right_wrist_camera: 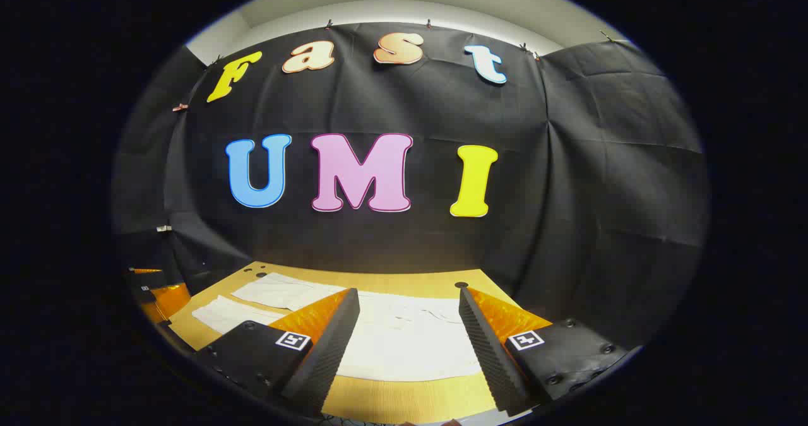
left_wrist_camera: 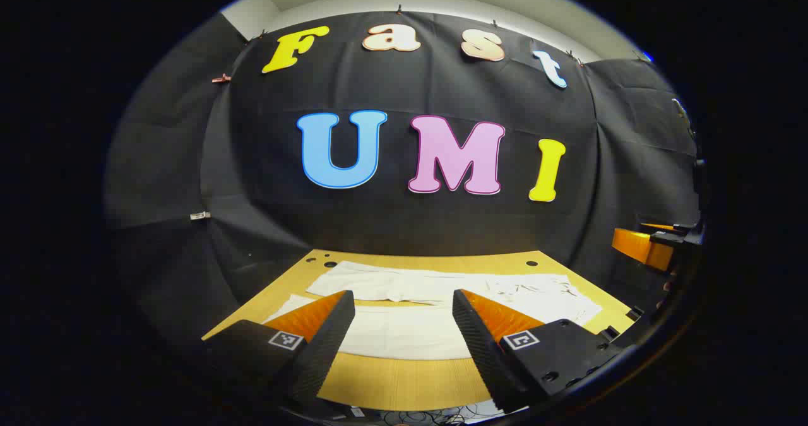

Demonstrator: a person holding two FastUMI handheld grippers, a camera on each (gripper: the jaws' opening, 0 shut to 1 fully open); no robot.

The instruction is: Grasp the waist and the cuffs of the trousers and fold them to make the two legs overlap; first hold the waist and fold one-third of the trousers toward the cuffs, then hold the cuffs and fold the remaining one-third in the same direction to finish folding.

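Trousers [left_wrist_camera: 435,306] spread flat on table [left_wrist_camera: 404,382], twelve o'clock of left gripper [left_wrist_camera: 404,306]; right gripper [right_wrist_camera: 409,306] likewise, both spread wide, gripping nothing.

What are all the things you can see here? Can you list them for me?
trousers: one, white, spread flat across the table, both legs lying side by side
table: one, yellowish wood, in front of the black wall, with small round holes near its far edge
wall: black cloth, behind and beside the table
clips: a few, small, along the top edge of the wall
cables: a tangle, dark, just below the table's near edge
left gripper: one, open, held above the table's near edge, over the trousers
right gripper: one, open, also above the near edge, over the trousers; seen at the right edge of the left gripper view too
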